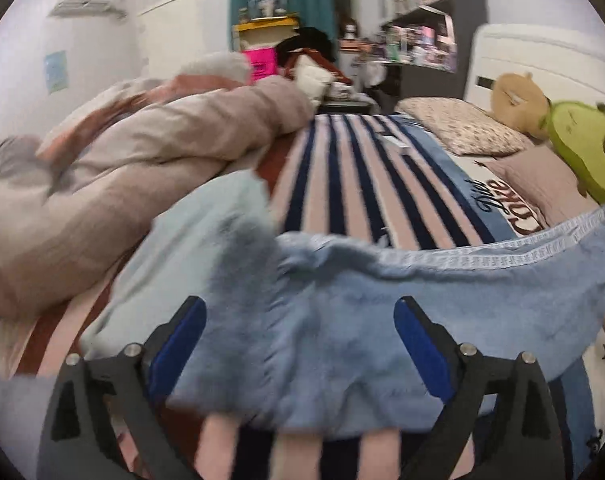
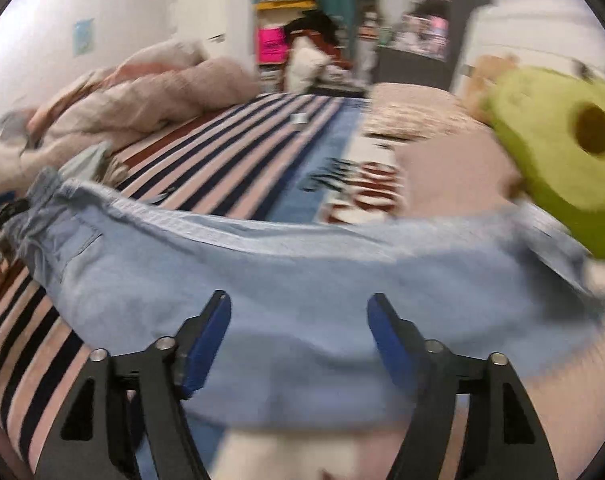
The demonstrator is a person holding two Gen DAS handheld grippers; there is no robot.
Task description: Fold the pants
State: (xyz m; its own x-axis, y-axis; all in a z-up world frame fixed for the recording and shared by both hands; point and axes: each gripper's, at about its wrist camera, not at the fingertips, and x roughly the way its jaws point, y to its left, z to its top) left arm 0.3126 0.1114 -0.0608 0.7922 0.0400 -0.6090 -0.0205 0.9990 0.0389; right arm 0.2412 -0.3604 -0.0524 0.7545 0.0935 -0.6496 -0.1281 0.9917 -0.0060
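Light blue denim pants [image 1: 382, 304] lie across the striped blanket on the bed, waistband on the far side. They also show in the right wrist view [image 2: 302, 272], with a pocket at the left. My left gripper [image 1: 298, 312] is open, fingers spread wide just over the near part of the pants, holding nothing. My right gripper [image 2: 298, 308] is open too, fingers apart over the near edge of the pants, holding nothing. Both views are blurred by motion.
A bunched beige duvet [image 1: 134, 160] fills the left of the bed. A pale blue garment [image 1: 206, 216] lies by the pants' left end. A green avocado plush [image 2: 558, 148] and pillows [image 1: 462, 128] sit at the right. Shelves and clutter stand behind.
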